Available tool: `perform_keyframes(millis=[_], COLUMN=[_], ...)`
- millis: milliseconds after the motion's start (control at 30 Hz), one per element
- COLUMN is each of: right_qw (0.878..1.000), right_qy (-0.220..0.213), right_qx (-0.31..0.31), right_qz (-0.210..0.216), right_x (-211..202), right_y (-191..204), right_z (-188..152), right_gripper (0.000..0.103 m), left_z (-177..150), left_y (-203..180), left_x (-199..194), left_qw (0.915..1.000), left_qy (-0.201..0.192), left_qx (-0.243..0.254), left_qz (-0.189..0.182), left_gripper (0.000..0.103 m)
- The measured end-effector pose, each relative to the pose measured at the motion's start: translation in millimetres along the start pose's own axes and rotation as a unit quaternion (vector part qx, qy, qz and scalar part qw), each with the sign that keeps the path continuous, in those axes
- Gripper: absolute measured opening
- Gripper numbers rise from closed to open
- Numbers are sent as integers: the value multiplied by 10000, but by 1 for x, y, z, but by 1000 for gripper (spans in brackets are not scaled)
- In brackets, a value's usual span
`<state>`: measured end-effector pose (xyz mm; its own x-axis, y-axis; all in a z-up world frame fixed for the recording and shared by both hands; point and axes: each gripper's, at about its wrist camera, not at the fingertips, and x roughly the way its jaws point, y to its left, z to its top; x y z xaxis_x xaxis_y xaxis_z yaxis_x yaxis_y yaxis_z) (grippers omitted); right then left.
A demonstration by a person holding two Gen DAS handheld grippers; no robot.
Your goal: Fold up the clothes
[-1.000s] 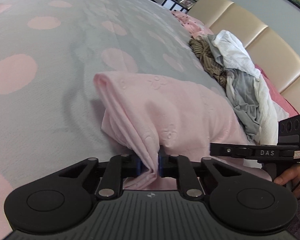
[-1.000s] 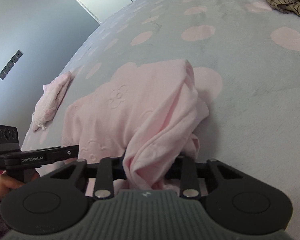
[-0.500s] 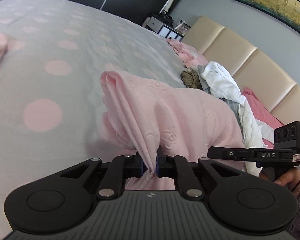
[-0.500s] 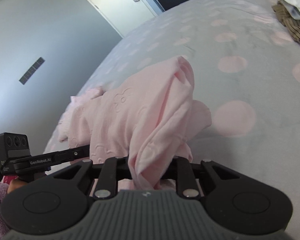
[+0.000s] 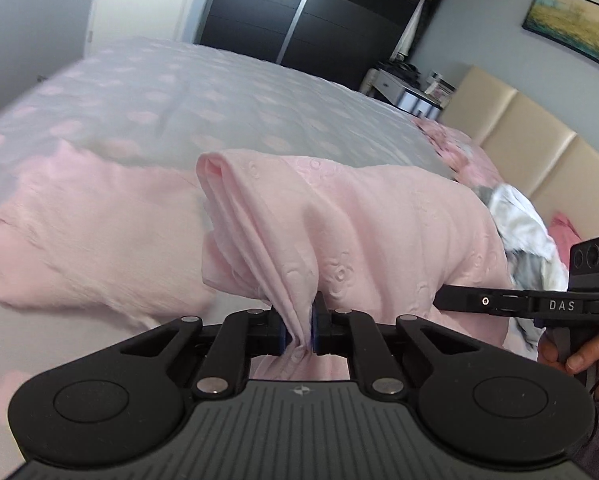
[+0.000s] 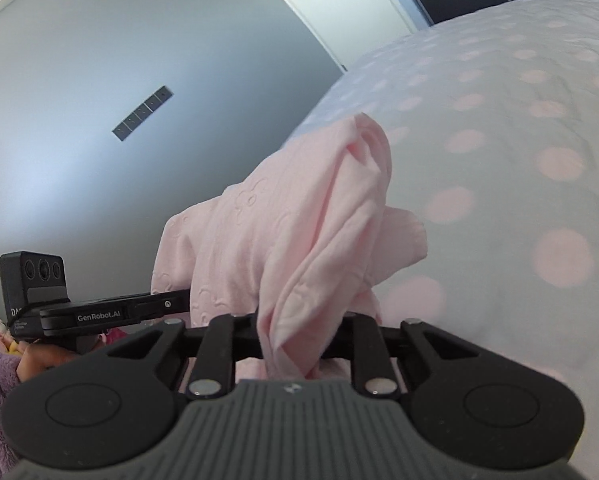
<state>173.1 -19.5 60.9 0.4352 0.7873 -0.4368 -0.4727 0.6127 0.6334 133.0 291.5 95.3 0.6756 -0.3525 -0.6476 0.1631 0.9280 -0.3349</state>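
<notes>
A pale pink embossed cotton garment (image 5: 379, 232) hangs lifted above a grey bedspread dotted with pink circles (image 5: 227, 92), held at two points. The left gripper (image 5: 299, 330) has its fingers clamped on a gathered pleat of the fabric; the right gripper (image 6: 295, 340) grips another bunch, though cloth drapes over its fingers and hides exactly how they stand. In the right wrist view the garment (image 6: 283, 232) droops in loose folds with one flap hanging toward the bedspread (image 6: 519, 160). A second pink cloth (image 5: 83, 232) lies spread on the bedspread to the left of the lifted garment, blurred, so its fold cannot be judged. A heap of white and grey unfolded clothes (image 5: 519, 232) waits to the garment's right, by a beige padded headboard (image 5: 539, 148). Judging from this, the fold is at an early stage: the garment is raised but not yet laid flat or creased, and the heap remains.
</notes>
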Motion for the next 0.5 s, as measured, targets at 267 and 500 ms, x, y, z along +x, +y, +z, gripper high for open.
perform_keyframes(millis=[267,500], right_qw=[9996,9991], right_qy=[93,290], right_qx=[120,92], right_qz=[254,286], right_x=[119,207], right_y=[36,35], right_z=[46,72], right_gripper=[22,22], left_z=[63,90], left_y=[95,160], left_x=[0,30], left_qw=[9976,9949], left_qy=[-193,-55], left_qx=[-401,-505], left_qz=[539,875], left_gripper=[9,9])
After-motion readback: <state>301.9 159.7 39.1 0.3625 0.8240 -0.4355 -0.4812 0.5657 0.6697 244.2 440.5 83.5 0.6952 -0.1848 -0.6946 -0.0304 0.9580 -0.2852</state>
